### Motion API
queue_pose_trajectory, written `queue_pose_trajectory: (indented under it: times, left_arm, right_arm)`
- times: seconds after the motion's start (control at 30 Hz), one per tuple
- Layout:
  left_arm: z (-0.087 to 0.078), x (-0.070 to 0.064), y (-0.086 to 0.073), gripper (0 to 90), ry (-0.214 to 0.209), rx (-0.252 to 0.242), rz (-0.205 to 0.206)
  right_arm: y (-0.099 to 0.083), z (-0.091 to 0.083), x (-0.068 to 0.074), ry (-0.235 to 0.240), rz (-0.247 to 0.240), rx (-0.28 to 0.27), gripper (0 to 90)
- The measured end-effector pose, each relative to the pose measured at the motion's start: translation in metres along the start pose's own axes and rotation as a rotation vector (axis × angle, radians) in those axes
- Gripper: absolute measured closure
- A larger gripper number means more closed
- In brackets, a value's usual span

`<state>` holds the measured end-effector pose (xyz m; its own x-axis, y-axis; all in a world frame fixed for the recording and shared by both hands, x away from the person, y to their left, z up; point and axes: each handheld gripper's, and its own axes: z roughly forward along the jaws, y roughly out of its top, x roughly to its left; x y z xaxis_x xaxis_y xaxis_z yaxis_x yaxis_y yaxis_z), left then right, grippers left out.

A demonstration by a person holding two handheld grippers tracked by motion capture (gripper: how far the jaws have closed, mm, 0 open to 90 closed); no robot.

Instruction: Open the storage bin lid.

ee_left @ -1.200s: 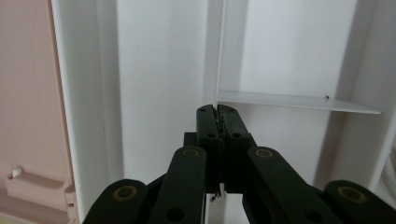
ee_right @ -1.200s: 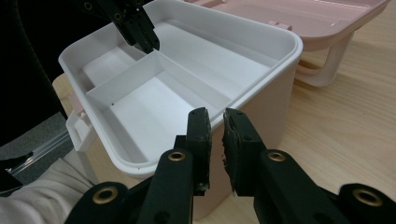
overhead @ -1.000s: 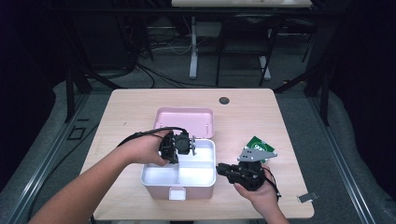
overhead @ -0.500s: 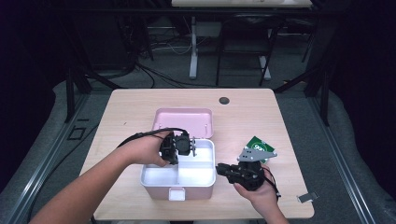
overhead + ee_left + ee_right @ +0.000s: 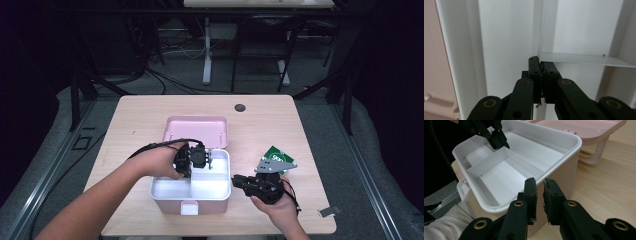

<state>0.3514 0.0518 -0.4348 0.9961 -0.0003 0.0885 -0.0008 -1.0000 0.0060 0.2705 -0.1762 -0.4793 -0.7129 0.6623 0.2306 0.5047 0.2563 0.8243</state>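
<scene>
At the near middle of the table point(image 5: 150, 115), the open pink box point(image 5: 190, 192) sits with its white tray showing, its long axis running left to right across my view and its latch facing me. The pink lid point(image 5: 196, 131) lies flat behind it, hinged back toward the far edge.

My left gripper point(image 5: 206, 159) reaches down into the back of the tray; its jaws are pressed together on the upper edge of the thin white divider point(image 5: 584, 59), right at the corner where that wall meets the partition running away from me. In the right gripper view the same jaws bite that corner from above.

My right gripper point(image 5: 237, 181) lies level just beside the box's right wall, pointing left at it; its jaws stand a narrow slit apart at the white rim point(image 5: 559, 167), holding nothing.

A green packet point(image 5: 276, 156) lies on the table just behind my right hand point(image 5: 278, 206).
</scene>
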Motion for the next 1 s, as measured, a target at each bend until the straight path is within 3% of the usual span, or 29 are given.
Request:
queue_pose_trajectory:
  times: [1.0]
  left_arm:
    - [0.003,0.0033,0.0019,88.1,-0.027,0.017,0.013]
  right_arm:
    - [-0.0008,-0.0013,-0.0035,-0.005,0.011,-0.009,80.7]
